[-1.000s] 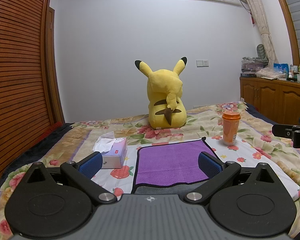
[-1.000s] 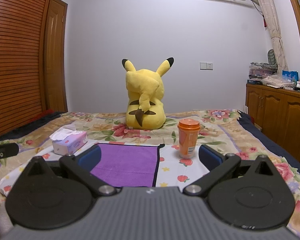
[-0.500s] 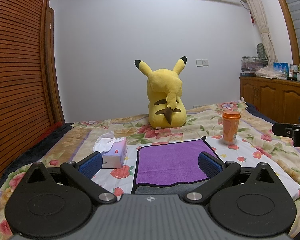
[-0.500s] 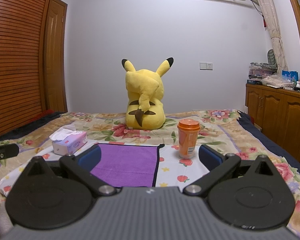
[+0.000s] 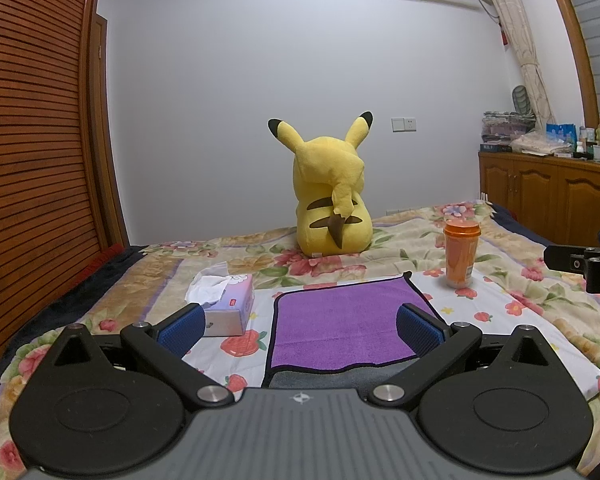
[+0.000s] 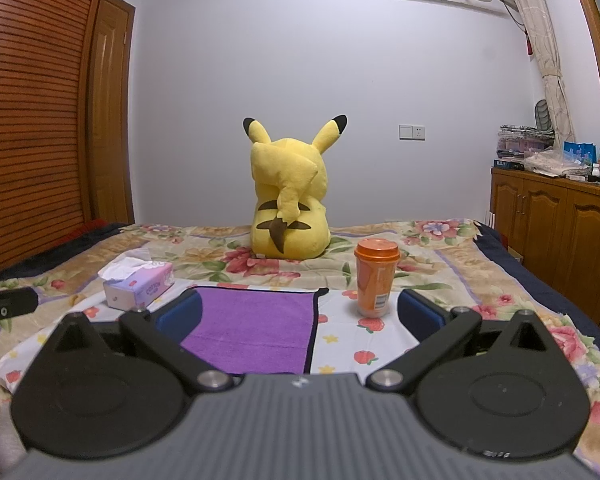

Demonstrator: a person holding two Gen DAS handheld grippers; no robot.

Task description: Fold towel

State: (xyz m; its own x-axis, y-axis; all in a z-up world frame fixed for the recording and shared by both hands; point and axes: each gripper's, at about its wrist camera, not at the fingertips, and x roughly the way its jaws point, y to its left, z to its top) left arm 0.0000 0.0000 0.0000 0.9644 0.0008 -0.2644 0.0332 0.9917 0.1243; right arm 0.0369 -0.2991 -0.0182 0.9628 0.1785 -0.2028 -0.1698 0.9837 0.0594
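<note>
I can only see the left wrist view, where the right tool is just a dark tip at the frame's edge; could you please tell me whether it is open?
Observer: Yes, the right tool is open, jaws spread wide and holding nothing, with the purple towel's right edge lying ahead between them.
Operator: Thank you. Does the orange cup carry any marking that I cannot see from here?
Observer: The orange cup has a white barcode label low on the side that faces the right tool.

Home bedroom; floral bedspread [image 5: 420, 232]; plush toy [image 5: 332, 192]
</note>
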